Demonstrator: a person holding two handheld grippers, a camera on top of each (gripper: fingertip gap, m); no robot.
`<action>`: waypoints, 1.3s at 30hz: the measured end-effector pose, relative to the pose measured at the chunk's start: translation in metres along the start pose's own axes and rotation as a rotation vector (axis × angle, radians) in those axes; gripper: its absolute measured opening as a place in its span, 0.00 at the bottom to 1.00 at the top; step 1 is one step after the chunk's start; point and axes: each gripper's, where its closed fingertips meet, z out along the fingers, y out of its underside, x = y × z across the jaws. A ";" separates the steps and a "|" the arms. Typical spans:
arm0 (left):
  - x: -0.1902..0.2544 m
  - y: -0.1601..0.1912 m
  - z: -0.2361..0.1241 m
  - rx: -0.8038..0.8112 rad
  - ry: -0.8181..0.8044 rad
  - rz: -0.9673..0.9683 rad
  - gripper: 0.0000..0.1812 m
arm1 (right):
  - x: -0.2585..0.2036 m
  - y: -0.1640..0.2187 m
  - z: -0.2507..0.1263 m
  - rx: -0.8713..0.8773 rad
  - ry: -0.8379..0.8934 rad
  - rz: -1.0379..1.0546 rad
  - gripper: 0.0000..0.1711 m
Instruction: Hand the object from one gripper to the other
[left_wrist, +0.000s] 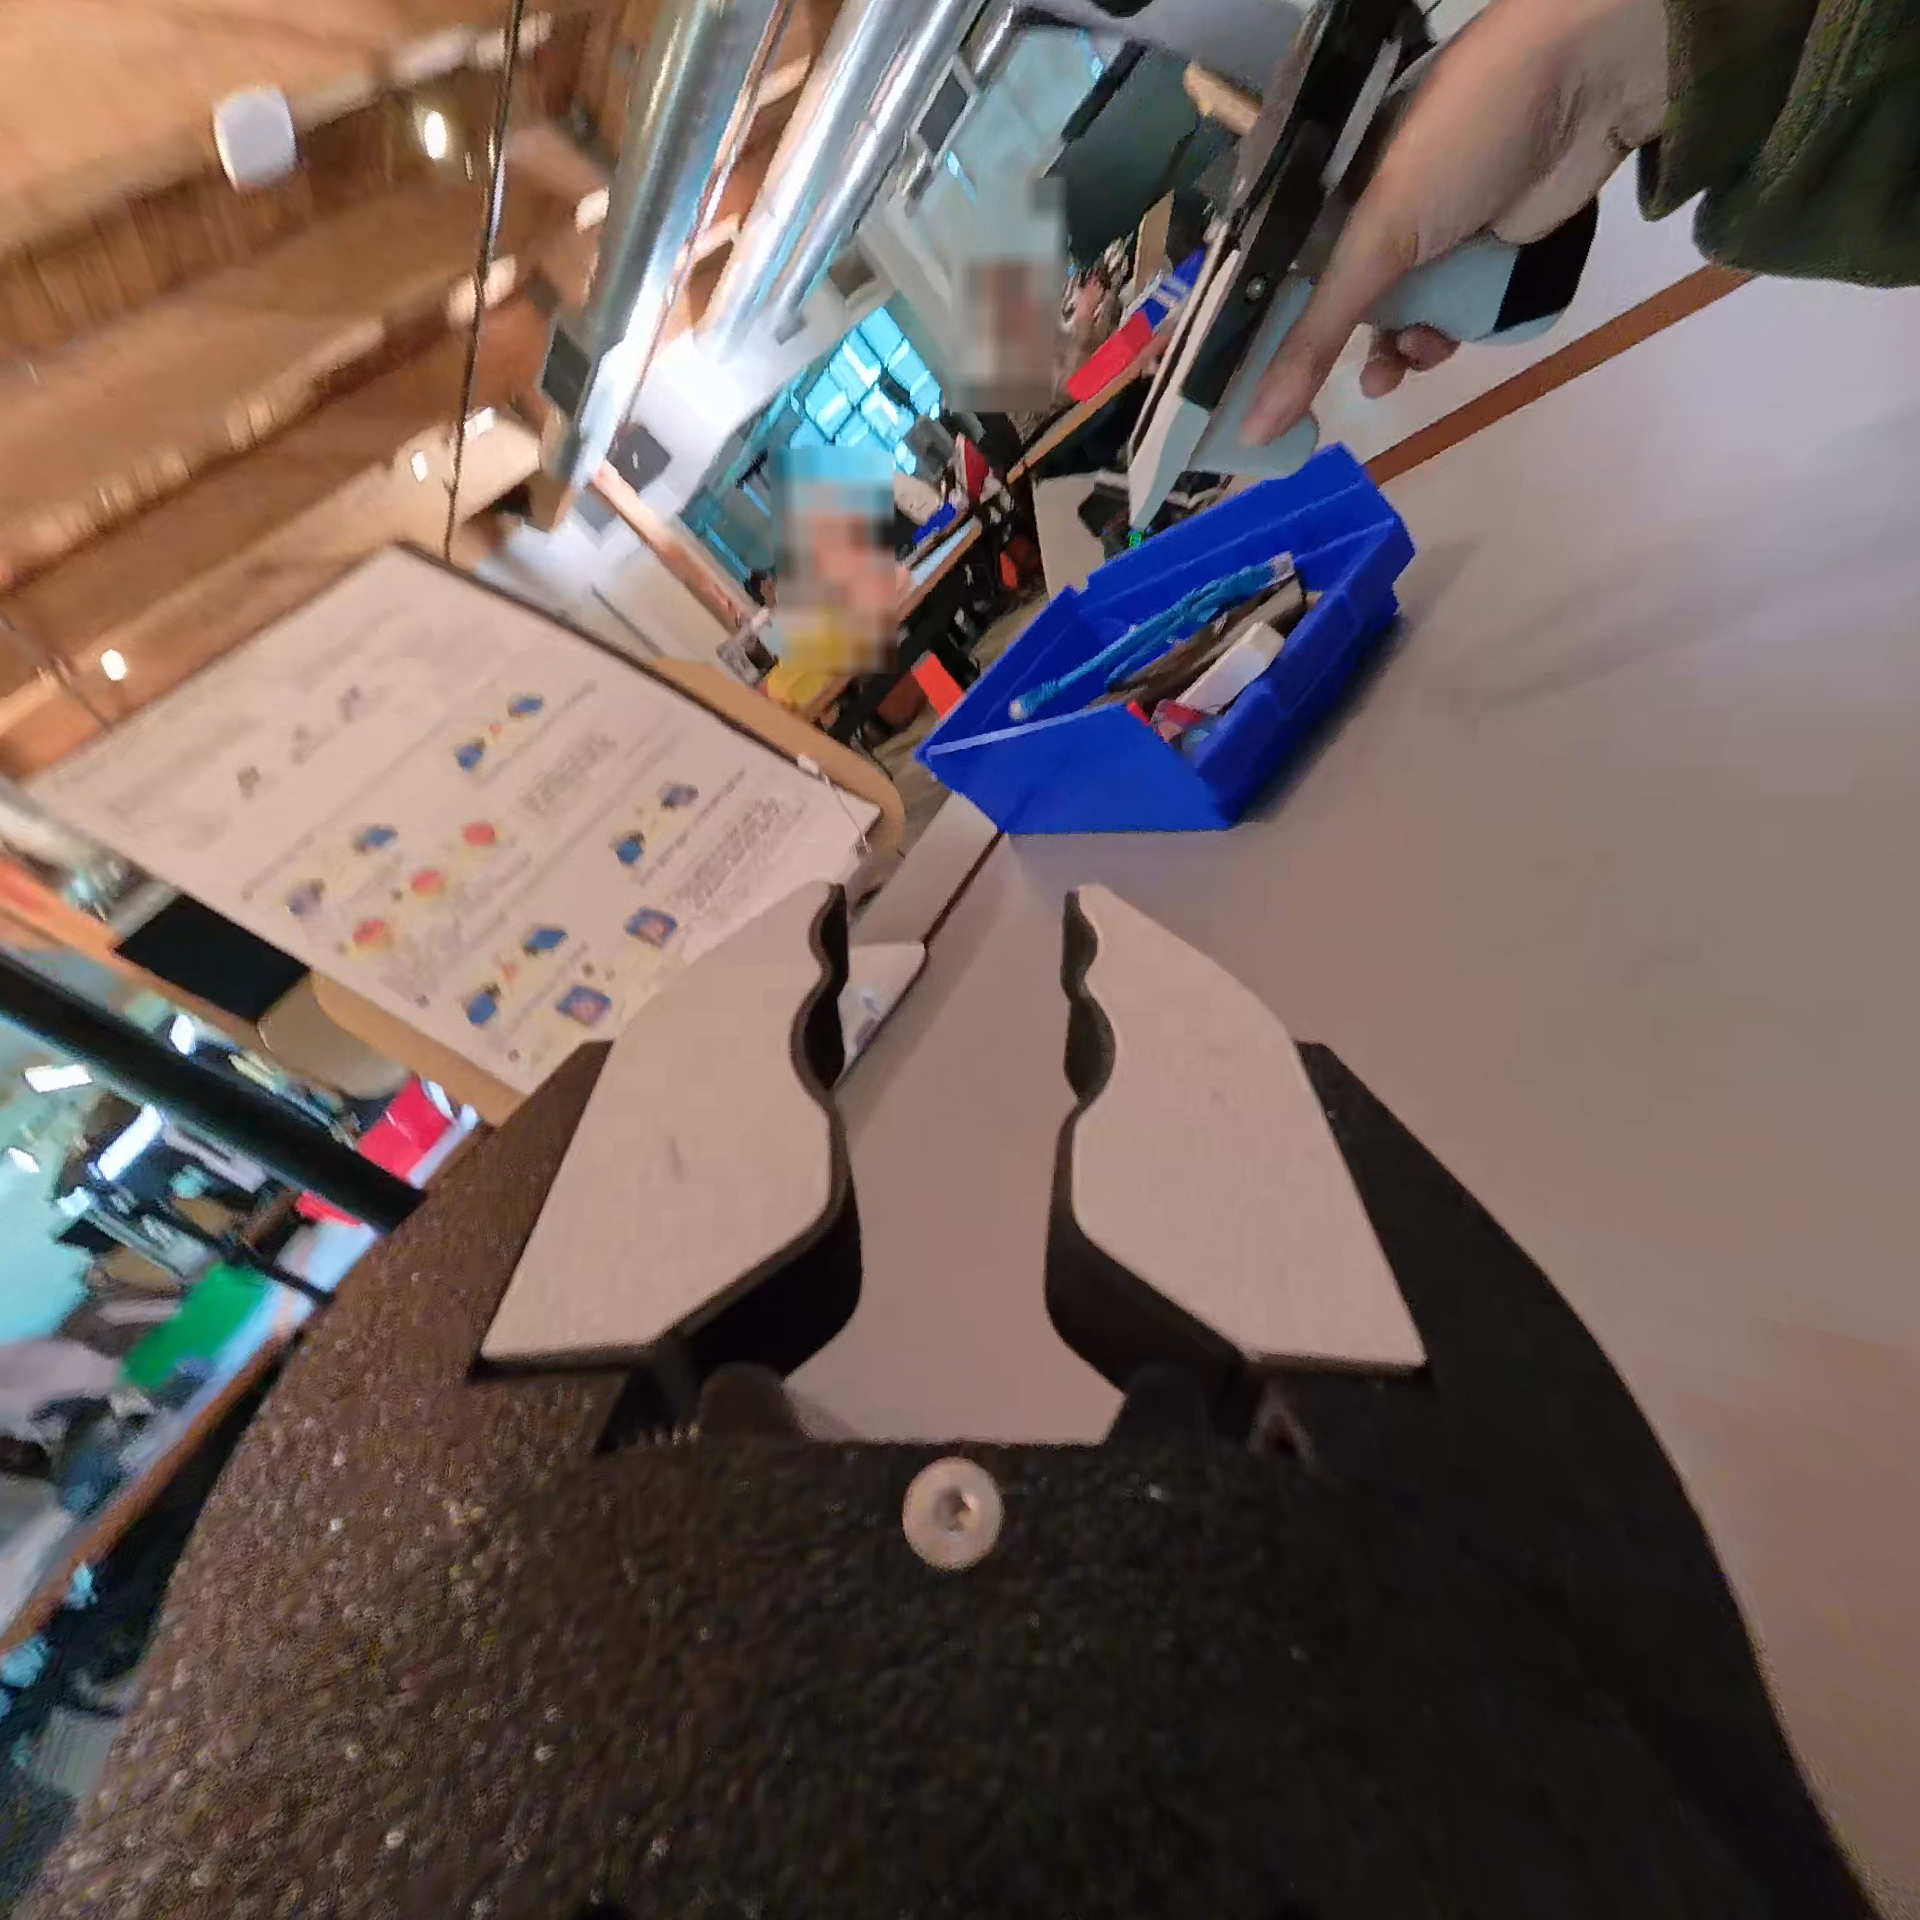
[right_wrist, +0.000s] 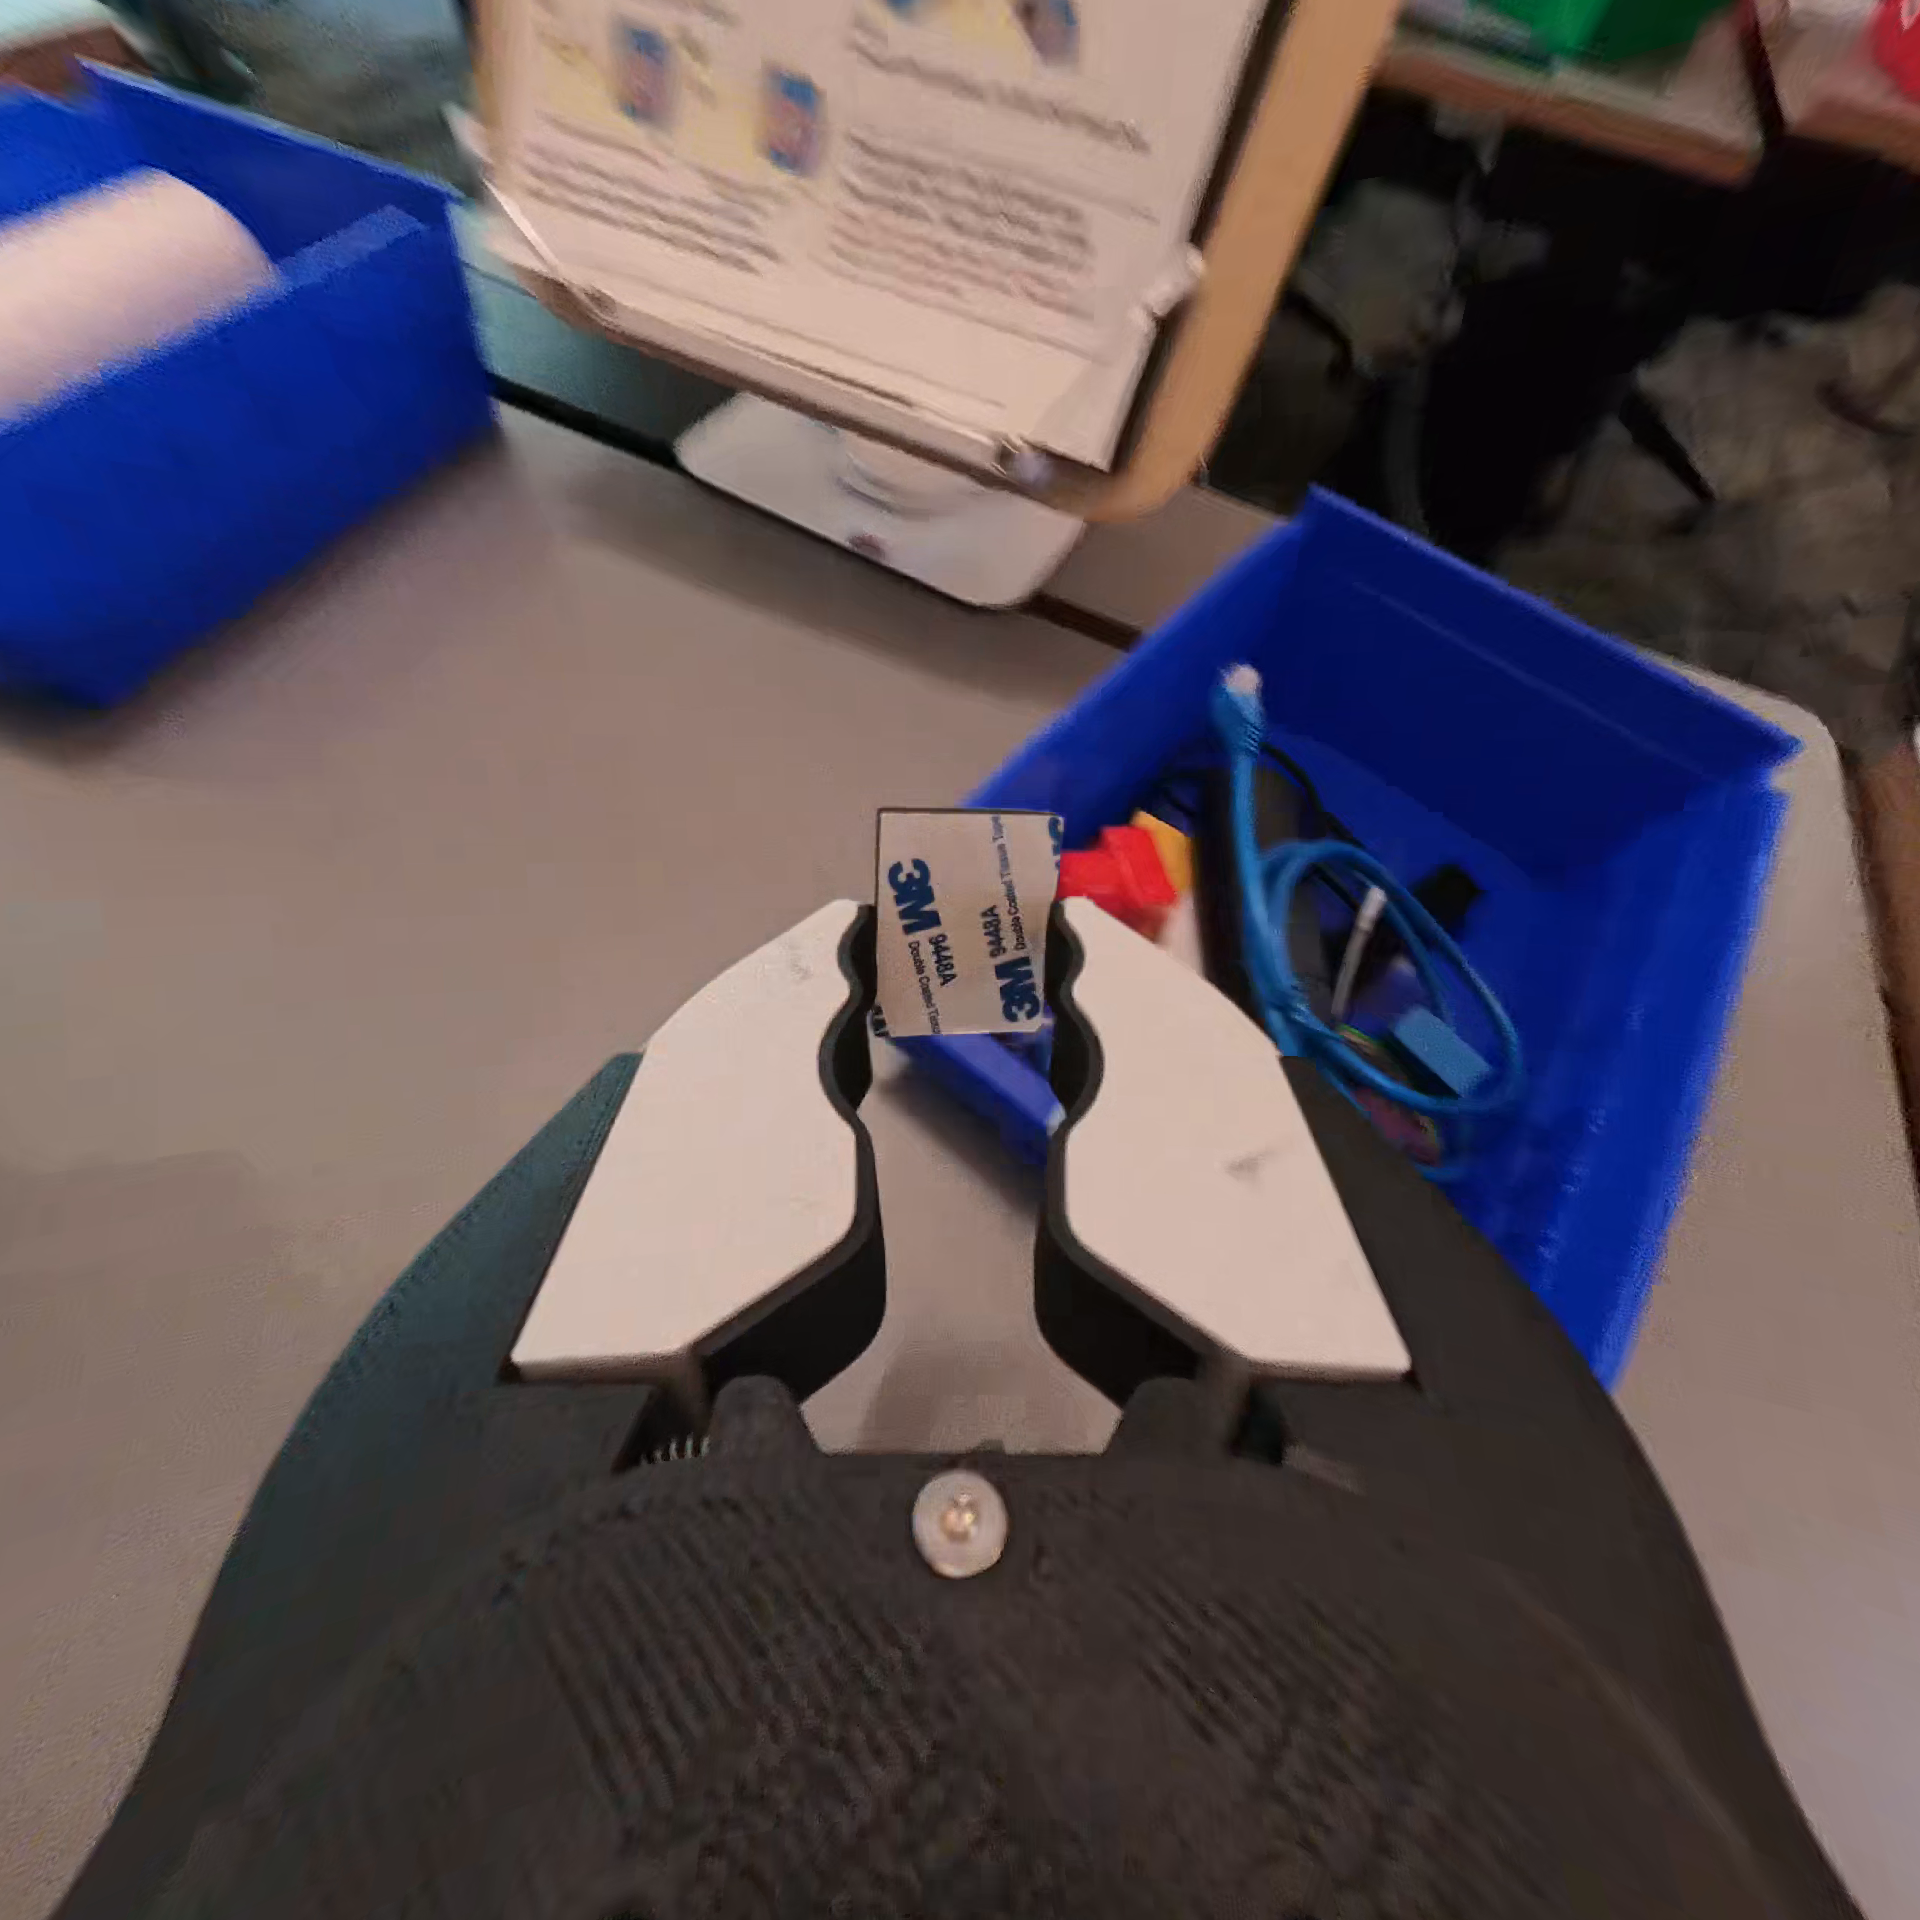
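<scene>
My right gripper (right_wrist: 961, 920) is shut on a small white adhesive pad (right_wrist: 951, 883) with printed backing. It holds the pad upright above the grey table (right_wrist: 520, 831), beside the near corner of a blue bin (right_wrist: 1455, 707). My left gripper (left_wrist: 956, 920) is open and empty, low over the same table (left_wrist: 1558, 935) and tilted. In the left wrist view the right gripper (left_wrist: 1164, 457) is held by a hand (left_wrist: 1455, 177) at the upper right, above the blue bin (left_wrist: 1049, 774). The pad cannot be made out there.
The blue bin holds a blue cable (right_wrist: 1262, 810), a red part (right_wrist: 1122, 883) and other small items. A second blue bin (right_wrist: 260, 468) with a pale roll (right_wrist: 114, 270) stands at the left. An instruction board (right_wrist: 883, 187) on a white base (right_wrist: 904, 520) stands at the table's far edge.
</scene>
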 end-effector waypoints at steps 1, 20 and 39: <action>-0.002 0.006 0.002 -0.032 -0.002 -0.034 0.21 | 0.014 0.006 0.011 -0.053 0.031 0.003 0.18; -0.114 0.102 -0.107 -0.488 -0.334 -0.506 0.21 | 0.031 0.029 0.083 -0.119 0.093 -0.044 0.41; -0.105 0.287 -0.052 -1.429 -0.150 -1.167 0.29 | -0.077 -0.055 0.060 0.317 -0.013 -0.341 0.50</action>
